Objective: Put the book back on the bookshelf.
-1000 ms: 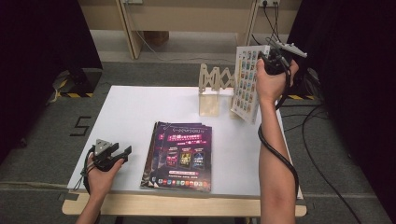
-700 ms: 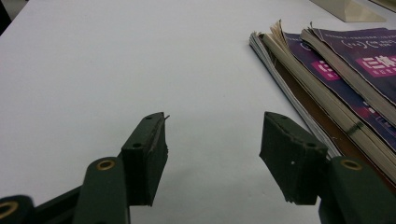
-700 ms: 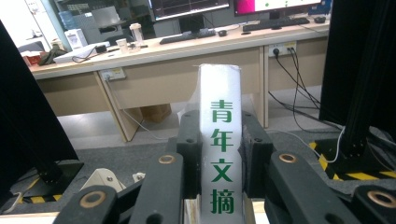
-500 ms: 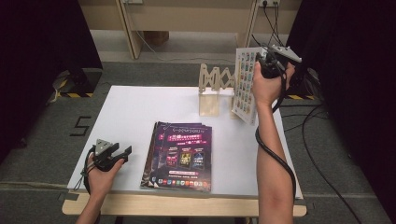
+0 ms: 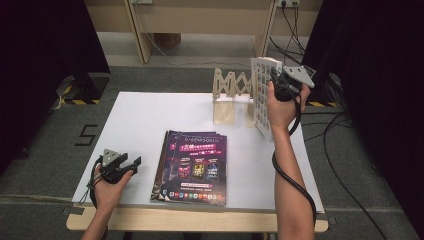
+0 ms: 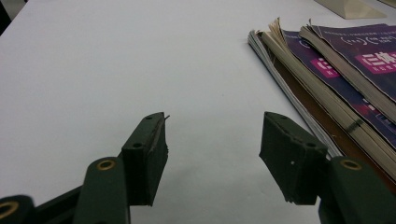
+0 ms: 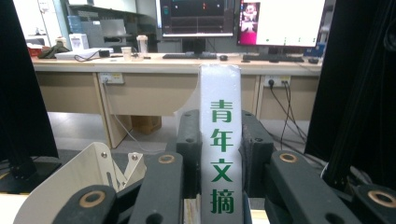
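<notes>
On my left, the left gripper (image 5: 131,163) rests low on the counter (image 5: 150,115) near its front left corner, jaws spread apart with nothing between them; in the left gripper view its two black pads (image 6: 148,156) stand wide over bare white surface. Just to its right lies a stack of magazines (image 5: 192,167), flat on the counter near the front edge, dark purple covers up, the spines and page edges fanned slightly, as I see in the left gripper view (image 6: 336,79). The stack is close to the left gripper but not touching it.

Further back, right of centre, a wooden rack (image 5: 231,95) with zigzag dividers stands upright on the counter. At its right end I hold one magazine (image 5: 261,95) on edge, its white cover with small coloured squares facing left, the lower edge down by the counter just beside the rack; I cannot tell whether it touches the rack. The right gripper (image 5: 278,80) is clamped on that magazine at its top, and in the right gripper view the white spine (image 7: 220,154) with green characters runs straight up between the pads, pressed from both sides
</notes>
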The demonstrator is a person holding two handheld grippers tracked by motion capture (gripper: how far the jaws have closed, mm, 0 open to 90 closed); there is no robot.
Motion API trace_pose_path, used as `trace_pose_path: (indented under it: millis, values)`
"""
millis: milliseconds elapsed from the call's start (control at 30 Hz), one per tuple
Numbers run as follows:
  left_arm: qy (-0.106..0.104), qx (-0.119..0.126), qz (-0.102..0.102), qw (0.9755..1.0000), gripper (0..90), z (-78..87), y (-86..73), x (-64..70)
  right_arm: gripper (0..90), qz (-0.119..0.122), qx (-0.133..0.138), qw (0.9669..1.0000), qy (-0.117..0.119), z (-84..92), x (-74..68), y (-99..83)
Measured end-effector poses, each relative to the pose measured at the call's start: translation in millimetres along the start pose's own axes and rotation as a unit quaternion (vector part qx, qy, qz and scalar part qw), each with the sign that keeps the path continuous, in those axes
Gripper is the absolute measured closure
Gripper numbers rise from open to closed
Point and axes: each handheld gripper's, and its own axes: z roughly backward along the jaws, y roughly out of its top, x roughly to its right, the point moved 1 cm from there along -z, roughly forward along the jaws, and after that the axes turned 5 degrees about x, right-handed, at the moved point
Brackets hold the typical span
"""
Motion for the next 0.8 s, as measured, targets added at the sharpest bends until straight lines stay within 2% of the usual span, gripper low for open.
trace_pose_path:
  millis: [100,267,467,767,800]
  values:
    - [0.0,0.001,-0.004,1.0,40.4,-0.2,-0.1,0.7,74.3,0.008,0.009,0.9999,-0.003,8.3,2.4,-7.5]
    - [0.0,0.0,-0.005,1.0,40.4,-0.3,0.0,1.1,74.3,0.008,0.005,0.9999,-0.008,11.6,6.8,-12.5]
    - [0.0,0.0,-0.005,1.0,40.4,-0.5,0.0,1.2,74.3,-0.008,-0.003,0.9999,-0.005,15.3,12.5,-19.4]
    - [0.001,0.001,-0.006,1.0,40.4,0.0,-0.1,1.2,74.2,0.005,0.008,1.0,0.002,24.7,11.4,-26.5]
    - [0.001,0.002,-0.006,1.0,40.4,0.0,-0.1,1.2,74.2,0.011,0.018,0.9998,0.002,29.5,12.1,-31.7]
